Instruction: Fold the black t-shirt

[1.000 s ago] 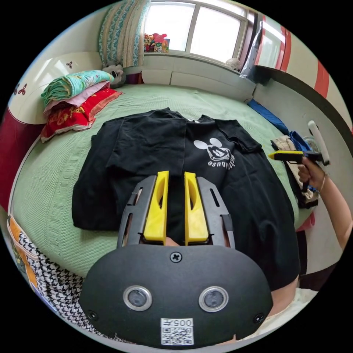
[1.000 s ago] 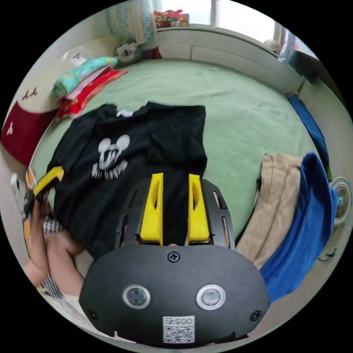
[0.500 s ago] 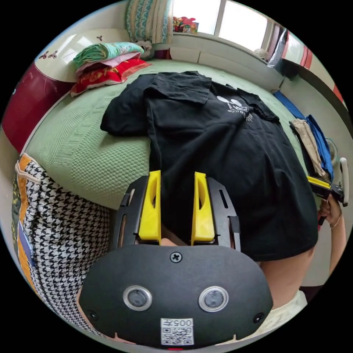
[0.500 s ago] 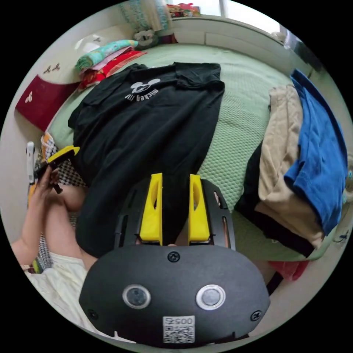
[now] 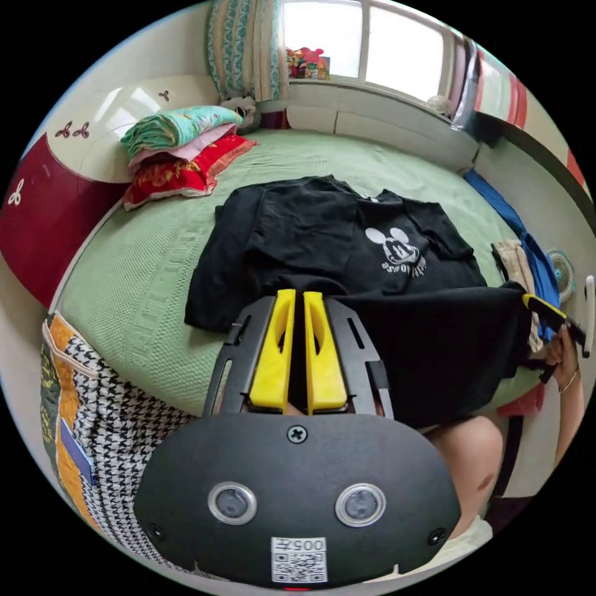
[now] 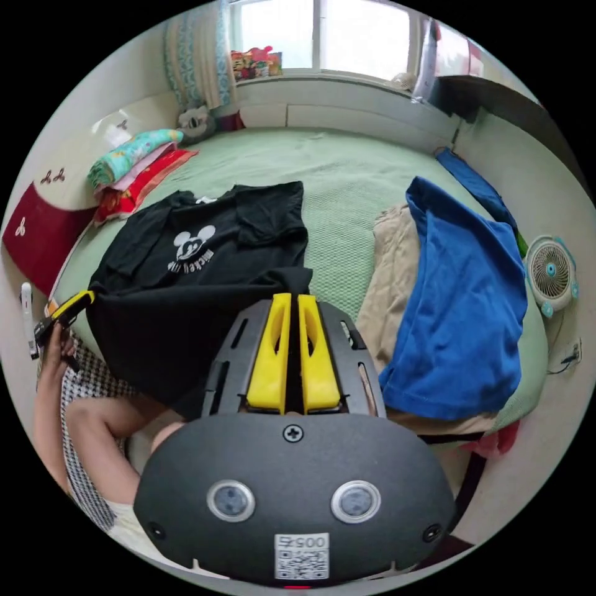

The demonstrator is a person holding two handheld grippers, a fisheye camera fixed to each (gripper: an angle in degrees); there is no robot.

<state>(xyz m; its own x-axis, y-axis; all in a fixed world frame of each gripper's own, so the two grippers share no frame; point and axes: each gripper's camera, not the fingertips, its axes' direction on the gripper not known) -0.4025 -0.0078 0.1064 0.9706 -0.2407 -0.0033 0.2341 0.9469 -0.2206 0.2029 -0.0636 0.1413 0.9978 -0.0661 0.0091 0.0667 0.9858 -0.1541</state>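
Now both claws have closed: half a second ago their yellow jaws stood apart over the hem, and each pinches a bottom corner of the black cotton t-shirt with white cartoon print [image 5: 347, 261], left claw [image 5: 297, 347] and right claw [image 6: 293, 351], lifting it over the green quilted bed [image 5: 143, 292]. The bottom fold looks begun. The pinched cloth itself sits hidden between the jaws.

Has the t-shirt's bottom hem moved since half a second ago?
Yes. The hem of the black t-shirt has come up the green bed toward the white print.
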